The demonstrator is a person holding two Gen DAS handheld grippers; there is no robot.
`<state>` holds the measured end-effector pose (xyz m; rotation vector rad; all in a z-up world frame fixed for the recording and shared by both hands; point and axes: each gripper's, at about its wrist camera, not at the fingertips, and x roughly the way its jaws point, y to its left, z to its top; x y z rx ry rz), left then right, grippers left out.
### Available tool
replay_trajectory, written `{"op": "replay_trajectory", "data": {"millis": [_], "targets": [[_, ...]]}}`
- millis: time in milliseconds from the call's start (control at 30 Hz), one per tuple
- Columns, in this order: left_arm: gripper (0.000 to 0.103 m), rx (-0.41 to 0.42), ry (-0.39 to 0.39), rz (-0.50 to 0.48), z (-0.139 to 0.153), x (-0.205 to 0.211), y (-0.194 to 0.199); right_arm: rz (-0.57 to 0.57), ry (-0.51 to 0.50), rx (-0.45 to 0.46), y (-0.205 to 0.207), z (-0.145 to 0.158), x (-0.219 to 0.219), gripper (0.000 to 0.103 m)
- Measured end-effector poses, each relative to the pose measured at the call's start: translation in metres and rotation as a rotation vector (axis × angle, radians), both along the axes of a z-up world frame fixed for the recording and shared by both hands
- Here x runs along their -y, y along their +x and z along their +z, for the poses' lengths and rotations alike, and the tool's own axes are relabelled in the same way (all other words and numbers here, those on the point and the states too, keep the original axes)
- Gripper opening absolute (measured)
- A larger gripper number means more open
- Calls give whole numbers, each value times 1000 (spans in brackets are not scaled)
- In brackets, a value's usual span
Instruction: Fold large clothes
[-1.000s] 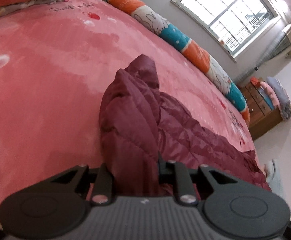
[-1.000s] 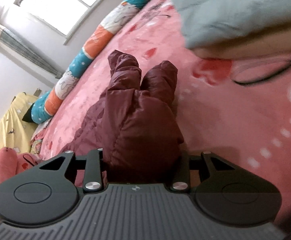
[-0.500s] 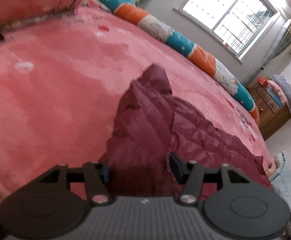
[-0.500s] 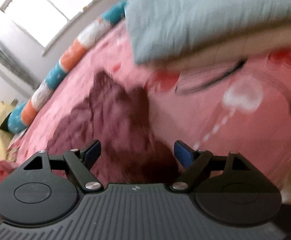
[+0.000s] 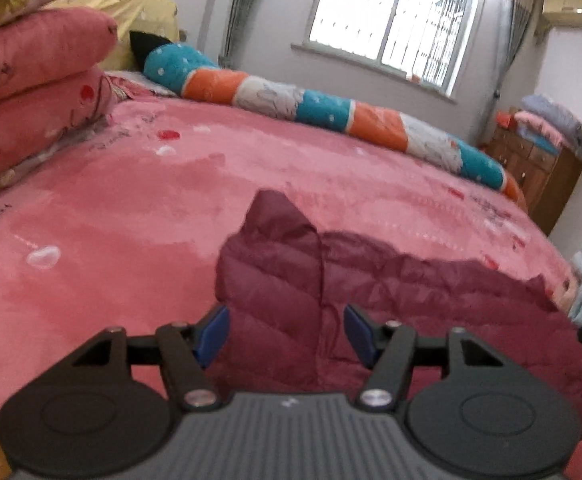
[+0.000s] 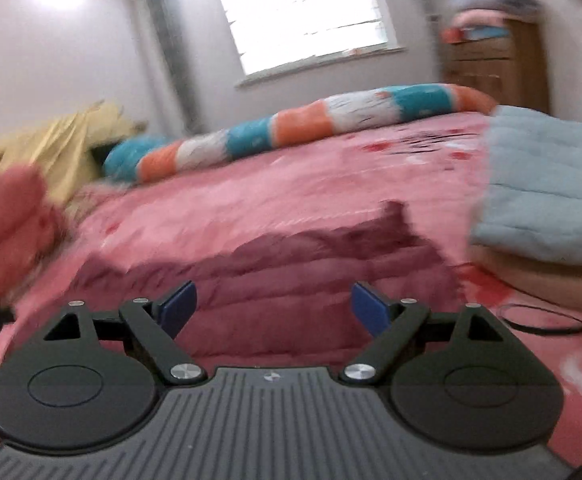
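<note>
The left hand-held gripper (image 5: pixel 287 330) is hovering released, its blue pads clear of the maroon puffer jacket (image 5: pixel 371 280) lying flat on the pink bed (image 5: pixel 131 200). The right hand-held gripper (image 6: pixel 275 306) is opening, gripping nothing, above the jacket. Dark script on the bedspread is showing too blurred to read.

A striped bolster (image 5: pixel 331 108) lies along the pink bedspread's (image 5: pixel 131 200) far edge.

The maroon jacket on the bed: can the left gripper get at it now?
Probably yes. The left gripper is open, and the maroon jacket lies flat on the pink bedspread directly ahead of its fingers, with nothing between them.
</note>
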<state>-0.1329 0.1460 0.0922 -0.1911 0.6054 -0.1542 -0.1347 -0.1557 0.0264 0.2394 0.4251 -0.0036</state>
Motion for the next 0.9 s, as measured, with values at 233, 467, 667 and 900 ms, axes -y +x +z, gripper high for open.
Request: {"op": "replay_trajectory", "data": {"millis": [233,467,667,900], "targets": [[59,-17,45,-15,-28,18,32,109,-80,-77,50,-13,-28,103],[59,-19,80,-7,-41,33,64,157,-173,-188,97,-33,-39,103],[60,-20,98,-10,-51,43,86,72,-96,-232,125,-51,-4,103],[62,-18,106,-15,-67,40,98,-72,-23,-257,142,-59,38,103]]}}
